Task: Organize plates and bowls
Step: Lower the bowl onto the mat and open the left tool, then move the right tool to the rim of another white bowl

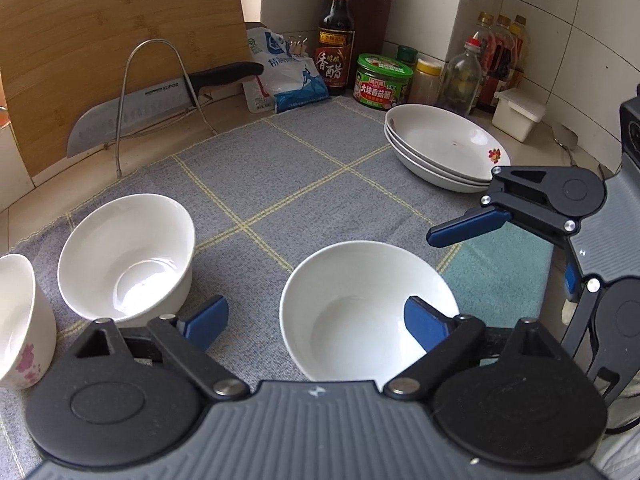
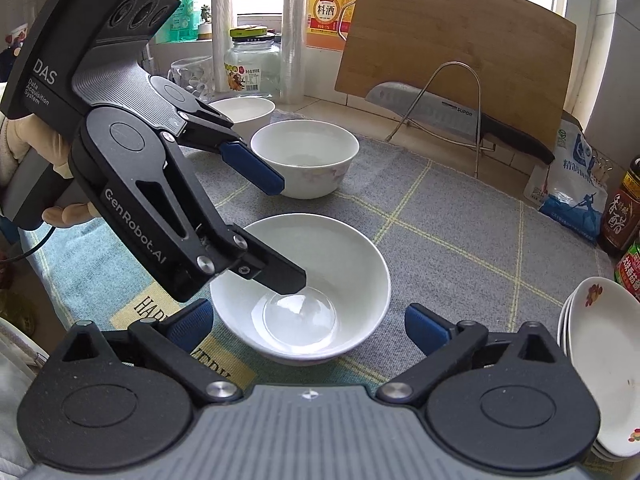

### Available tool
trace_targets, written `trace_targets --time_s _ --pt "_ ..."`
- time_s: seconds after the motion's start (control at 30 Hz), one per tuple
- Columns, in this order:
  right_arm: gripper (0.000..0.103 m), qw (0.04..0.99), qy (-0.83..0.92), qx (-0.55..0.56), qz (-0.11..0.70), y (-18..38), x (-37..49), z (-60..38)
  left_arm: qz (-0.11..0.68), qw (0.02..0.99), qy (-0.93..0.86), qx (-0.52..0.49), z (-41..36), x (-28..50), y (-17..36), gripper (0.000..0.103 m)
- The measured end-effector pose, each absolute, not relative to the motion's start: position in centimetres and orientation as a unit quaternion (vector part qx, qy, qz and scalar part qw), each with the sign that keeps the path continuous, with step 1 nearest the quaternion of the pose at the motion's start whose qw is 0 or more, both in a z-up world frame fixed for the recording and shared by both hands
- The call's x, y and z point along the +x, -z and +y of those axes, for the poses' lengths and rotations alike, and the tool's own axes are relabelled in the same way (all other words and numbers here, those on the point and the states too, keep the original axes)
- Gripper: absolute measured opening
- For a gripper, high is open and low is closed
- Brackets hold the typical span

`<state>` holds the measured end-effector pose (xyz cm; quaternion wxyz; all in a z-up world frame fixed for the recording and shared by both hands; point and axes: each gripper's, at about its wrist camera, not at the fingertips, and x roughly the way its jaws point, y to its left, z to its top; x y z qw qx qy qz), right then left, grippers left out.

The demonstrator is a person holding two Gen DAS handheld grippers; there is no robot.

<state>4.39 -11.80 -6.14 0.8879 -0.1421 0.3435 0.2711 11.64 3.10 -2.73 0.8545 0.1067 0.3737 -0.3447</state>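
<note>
A plain white bowl (image 1: 360,308) (image 2: 308,280) stands on the grey checked mat. My left gripper (image 1: 316,322) (image 2: 286,232) is open and straddles this bowl's rim, with one finger inside the bowl and the other outside. A second white bowl (image 1: 124,256) (image 2: 306,156) stands beyond it, and a third bowl with pink flowers (image 1: 20,320) (image 2: 244,114) stands past that. A stack of white plates (image 1: 444,144) (image 2: 604,360) sits at the mat's other end. My right gripper (image 2: 310,326) (image 1: 466,232) is open and empty, just short of the first bowl.
A bamboo cutting board (image 1: 100,40) and a knife (image 1: 160,108) rest in a wire rack at the back. A salt bag (image 1: 280,76), a vinegar bottle (image 1: 336,40), jars and oil bottles line the wall. A glass jar (image 2: 252,68) stands near the window.
</note>
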Motion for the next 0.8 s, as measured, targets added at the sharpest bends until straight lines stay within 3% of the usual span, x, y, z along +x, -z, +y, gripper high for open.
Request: trace_targets --time_s 0.8 --pt "0.103 0.884 -0.292 -0.147 0.334 3.0 9.4 -10.7 0.313 0.932 0.154 0.097 8.5 11.6 3.6 0.095"
